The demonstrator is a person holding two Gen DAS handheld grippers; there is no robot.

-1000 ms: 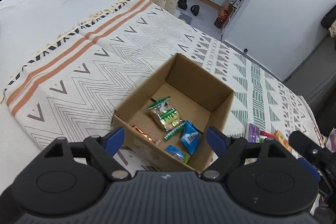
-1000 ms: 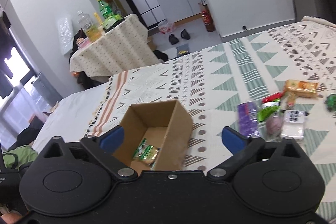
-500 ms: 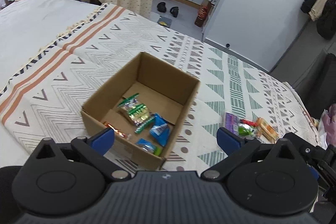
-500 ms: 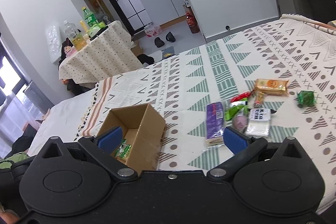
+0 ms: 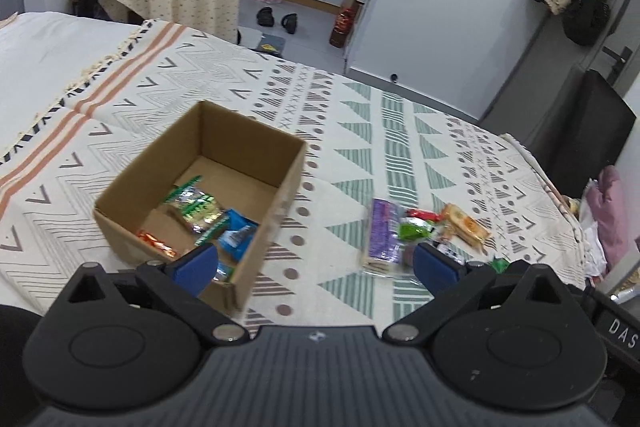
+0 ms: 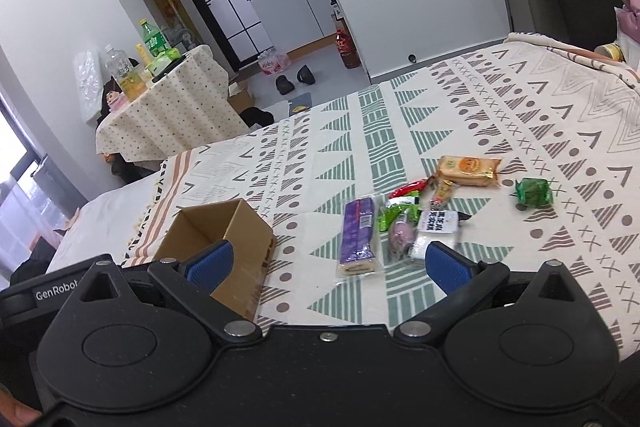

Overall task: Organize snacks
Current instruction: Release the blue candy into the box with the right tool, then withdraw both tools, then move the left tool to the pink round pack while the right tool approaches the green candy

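1. Your left tongs [image 5: 314, 263] and right tongs [image 6: 326, 265] are both spread apart, gripping nothing.
2. Cardboard box [image 5: 256, 187] sits centre-left on the bed blanket [image 5: 360, 131], holding a few snacks.
3. Loose snack pile [image 6: 400, 215] lies right of the box, well apart from it; green packet [image 6: 534, 191] sits alone further right.
4. The blanket around both is open.

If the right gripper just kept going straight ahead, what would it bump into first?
Probably the long purple snack packet, which lies on the patterned blanket between the right gripper's open jaws. The clear packet with a white label lies close beside it, so depth leaves some doubt.
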